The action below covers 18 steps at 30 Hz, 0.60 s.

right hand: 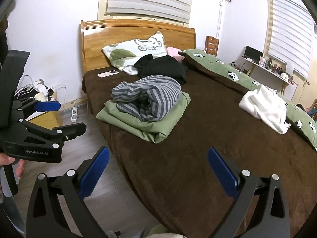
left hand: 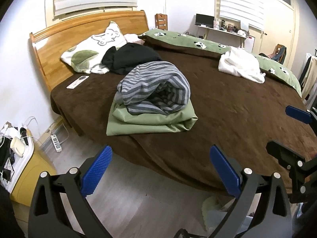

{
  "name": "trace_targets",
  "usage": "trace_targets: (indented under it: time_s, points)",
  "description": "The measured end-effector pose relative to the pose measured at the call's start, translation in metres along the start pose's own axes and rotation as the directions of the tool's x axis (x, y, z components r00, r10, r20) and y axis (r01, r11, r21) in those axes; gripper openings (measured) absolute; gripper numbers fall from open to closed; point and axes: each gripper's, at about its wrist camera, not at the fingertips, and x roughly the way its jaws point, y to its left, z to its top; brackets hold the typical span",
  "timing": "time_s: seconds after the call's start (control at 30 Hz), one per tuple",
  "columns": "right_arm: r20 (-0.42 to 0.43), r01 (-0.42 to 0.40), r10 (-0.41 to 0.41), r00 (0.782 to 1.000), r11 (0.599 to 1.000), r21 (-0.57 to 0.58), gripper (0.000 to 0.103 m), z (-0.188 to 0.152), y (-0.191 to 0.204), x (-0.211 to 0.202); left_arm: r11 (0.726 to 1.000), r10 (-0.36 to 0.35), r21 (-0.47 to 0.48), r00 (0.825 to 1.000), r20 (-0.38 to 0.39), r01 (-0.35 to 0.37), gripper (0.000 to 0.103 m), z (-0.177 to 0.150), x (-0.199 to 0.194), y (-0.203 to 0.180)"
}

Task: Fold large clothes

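Note:
A grey striped garment (left hand: 154,87) (right hand: 147,97) lies rolled up on a folded green garment (left hand: 150,122) (right hand: 146,123), near the bed's left side. A crumpled black garment (left hand: 130,59) (right hand: 162,66) lies behind them by the pillow. At the right, a white garment (left hand: 240,64) (right hand: 264,108) sits bunched. My left gripper (left hand: 160,168) is open with nothing in it, held over the bed's near edge, well short of the pile. My right gripper (right hand: 158,168) is open too, empty, above the brown bed cover (right hand: 198,158).
A remote (left hand: 77,82) lies near the wooden headboard (left hand: 65,37). A green cow-print duvet (left hand: 208,43) runs along the far side. A yellow bedside cabinet (left hand: 29,170) with cables and a power strip (left hand: 56,142) stand on the floor at the left. A desk (left hand: 223,29) is by the window.

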Motion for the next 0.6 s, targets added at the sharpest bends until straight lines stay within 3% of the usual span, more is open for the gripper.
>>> trace_targets:
  time_s: [0.6]
  points:
    - [-0.017,-0.025,0.025,1.0,0.999,0.029,0.098,-0.012,0.005,-0.001,0.998,-0.013,-0.058,1.0,-0.015,0.012,0.096,-0.02,-0.002,0.0]
